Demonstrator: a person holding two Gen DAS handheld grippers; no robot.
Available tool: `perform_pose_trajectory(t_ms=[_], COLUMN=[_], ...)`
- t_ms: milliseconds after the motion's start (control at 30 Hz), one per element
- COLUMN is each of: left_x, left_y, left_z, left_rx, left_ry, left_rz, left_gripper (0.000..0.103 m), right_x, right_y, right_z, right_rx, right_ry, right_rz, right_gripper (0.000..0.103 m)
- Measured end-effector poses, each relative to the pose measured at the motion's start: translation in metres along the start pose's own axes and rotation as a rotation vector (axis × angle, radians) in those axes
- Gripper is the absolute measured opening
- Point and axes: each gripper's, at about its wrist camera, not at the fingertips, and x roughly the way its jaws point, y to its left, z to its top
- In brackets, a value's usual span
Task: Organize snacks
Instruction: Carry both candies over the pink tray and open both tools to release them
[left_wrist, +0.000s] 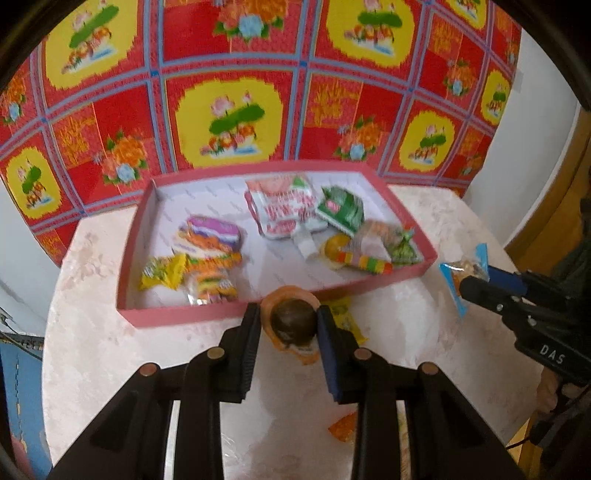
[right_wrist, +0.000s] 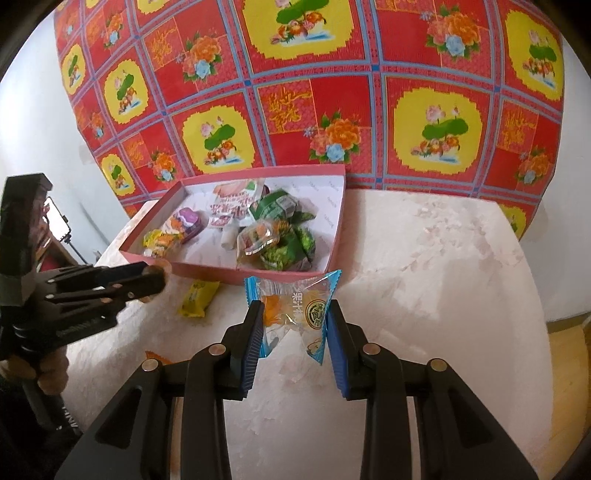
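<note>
Many snacks (left_wrist: 280, 214) already lay in the tray (left_wrist: 192, 317). Left gripper (left_wrist: 288, 325) jaws held a brown snack (left_wrist: 293, 321), right gripper (right_wrist: 295, 325) a blue packet (right_wrist: 295, 314); a yellow packet (right_wrist: 197, 297) waited at the desk (right_wrist: 443, 277) near the tray's front edge.

Left gripper (left_wrist: 287, 322): tilted downward, jaws clamped on a load. Right gripper (right_wrist: 295, 325): tilted downward, jaws likewise clamped on a load.
</note>
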Motion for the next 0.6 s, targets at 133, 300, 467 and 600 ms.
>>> perform_pose_trajectory(t_ms=[133, 300, 467, 600], left_x=[-0.001, 0.007, 0.017, 0.027], left_y=[0.005, 0.014, 0.023, 0.025], left_z=[0.010, 0.018, 0.023, 0.024], left_rx=[-0.011, -0.028, -0.040, -0.037], left_ry=[-0.017, -0.022, -0.018, -0.005], left_rz=[0.010, 0.028, 0.043, 0.059], left_gripper=[0.032, 0.032, 0.032, 0.032], right_x=[-0.003, 0.000, 0.009, 0.018], right_y=[0.000, -0.003, -0.009, -0.011], right_z=[0.012, 0.024, 0.035, 0.043], right_rx=[-0.028, -0.016, 0.021, 0.036], right_ry=[-0.023, -0.044, -0.060, -0.070], right_rz=[-0.020, -0.027, -0.021, -0.023], right_gripper=[0.034, 0.034, 0.034, 0.034])
